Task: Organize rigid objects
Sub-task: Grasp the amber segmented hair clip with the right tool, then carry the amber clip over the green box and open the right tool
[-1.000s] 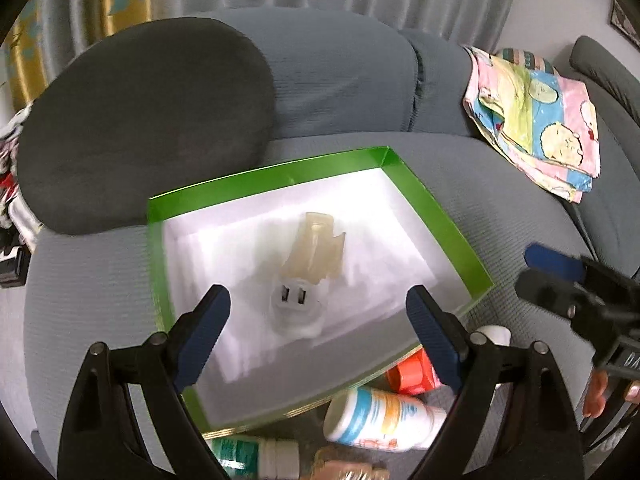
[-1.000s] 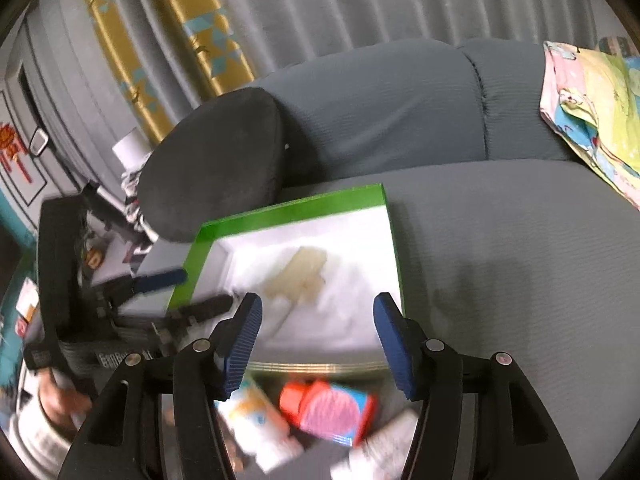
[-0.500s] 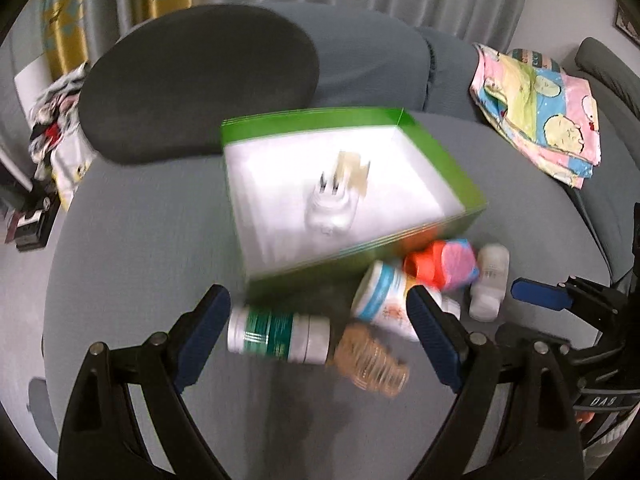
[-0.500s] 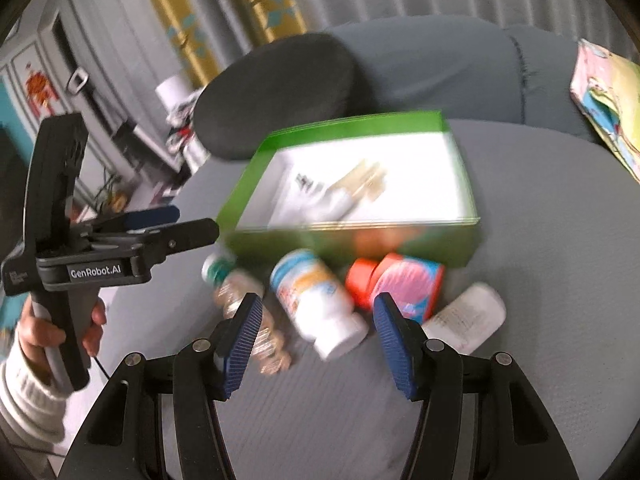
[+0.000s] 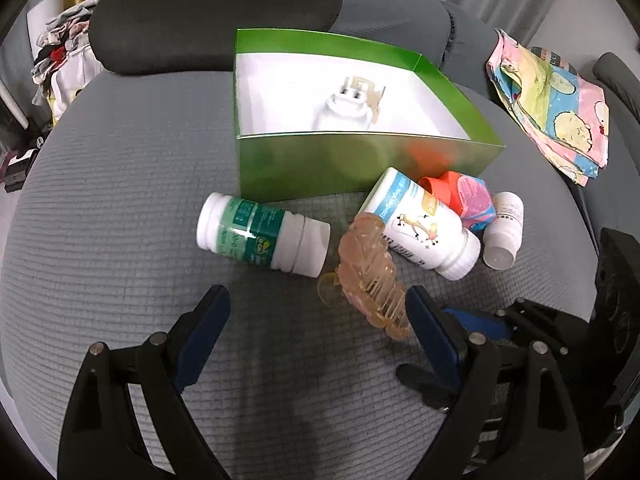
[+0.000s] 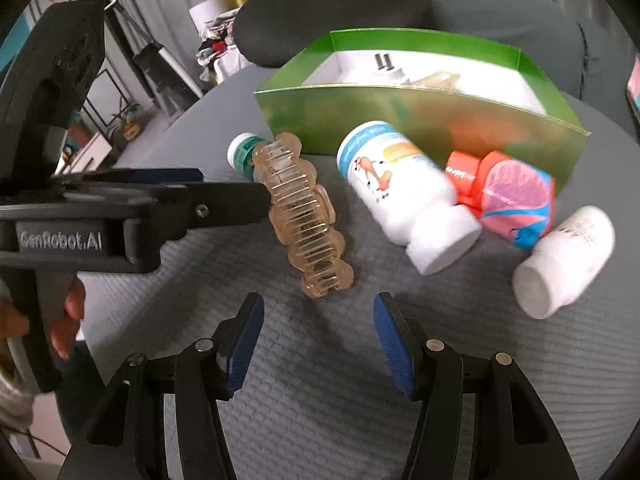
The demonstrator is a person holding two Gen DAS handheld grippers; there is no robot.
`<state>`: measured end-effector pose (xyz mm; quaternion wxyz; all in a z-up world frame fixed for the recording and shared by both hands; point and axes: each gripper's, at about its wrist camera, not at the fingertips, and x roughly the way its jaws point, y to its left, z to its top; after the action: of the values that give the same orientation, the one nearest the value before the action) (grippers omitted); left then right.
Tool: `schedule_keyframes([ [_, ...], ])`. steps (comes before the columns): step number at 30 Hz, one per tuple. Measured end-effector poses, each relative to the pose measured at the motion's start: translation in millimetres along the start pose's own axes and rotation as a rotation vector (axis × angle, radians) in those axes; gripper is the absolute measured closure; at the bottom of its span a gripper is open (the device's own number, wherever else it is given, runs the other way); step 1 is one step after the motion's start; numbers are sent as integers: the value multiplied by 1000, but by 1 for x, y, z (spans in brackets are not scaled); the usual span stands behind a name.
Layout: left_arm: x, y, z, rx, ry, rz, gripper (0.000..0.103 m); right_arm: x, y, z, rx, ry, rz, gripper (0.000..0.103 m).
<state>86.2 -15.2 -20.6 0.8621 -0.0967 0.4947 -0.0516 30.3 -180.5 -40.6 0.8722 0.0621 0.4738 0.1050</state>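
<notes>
A green box (image 5: 360,160) with a white inside holds a white plug adapter (image 5: 344,110) and a pale clip. In front of it on the grey cushion lie a green-label bottle (image 5: 260,232), a translucent peach hair claw (image 5: 374,276), a blue-and-white bottle (image 5: 424,224), a red-and-pink item (image 5: 464,198) and a small white bottle (image 5: 502,230). My left gripper (image 5: 316,330) is open just short of the hair claw. My right gripper (image 6: 318,340) is open just before the claw (image 6: 306,216). The left gripper's fingers (image 6: 224,200) reach the claw from the left.
A dark round cushion (image 5: 216,8) lies behind the box. A colourful cartoon cloth (image 5: 552,104) lies at the right on the sofa. Clutter and a white shelf stand at the far left (image 5: 60,60).
Both grippers have pulled back from over the box and dropped low toward the items in front of it. The hair claw now lies close before both open grippers.
</notes>
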Motion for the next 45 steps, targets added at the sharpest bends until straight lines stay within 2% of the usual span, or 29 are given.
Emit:
schedule_keyframes([
  [5, 9, -2, 9, -14, -1, -15, 20, 12, -3, 14, 7, -13, 3, 43],
  [7, 14, -3, 10, -10, 7, -15, 27, 14, -3, 17, 13, -16, 13, 43],
  [9, 19, -4, 11, -10, 20, -24, 42, 20, -3, 19, 17, -12, 31, 47],
  [10, 21, -4, 11, -13, 22, -29, 43, 23, -3, 20, 16, -13, 31, 50],
  [12, 19, -4, 12, -16, 16, -58, 54, 26, -1, 21, 8, -12, 31, 57],
  [14, 18, -5, 11, -9, 13, -68, 58, 27, 1, 22, 0, -9, 27, 64],
  [16, 18, -5, 9, -5, 16, -93, 63, 27, 3, 22, -7, -9, 20, 64],
  [18, 16, -8, 6, 3, 19, -115, 73, 26, 5, 21, -10, -13, 22, 64],
  [28, -16, -18, -9, 60, -18, -165, 76, -5, 12, 8, -5, -64, 42, 65],
  [32, -34, -30, -3, 99, -55, -168, 76, -22, 16, 10, -17, -104, 33, 65],
  [39, -58, -48, 36, 149, -120, -175, 76, -56, 11, 43, -28, -193, -1, 65],
  [45, -53, -67, 80, 186, -145, -175, 77, -67, -12, 81, 3, -234, -19, 65],
])
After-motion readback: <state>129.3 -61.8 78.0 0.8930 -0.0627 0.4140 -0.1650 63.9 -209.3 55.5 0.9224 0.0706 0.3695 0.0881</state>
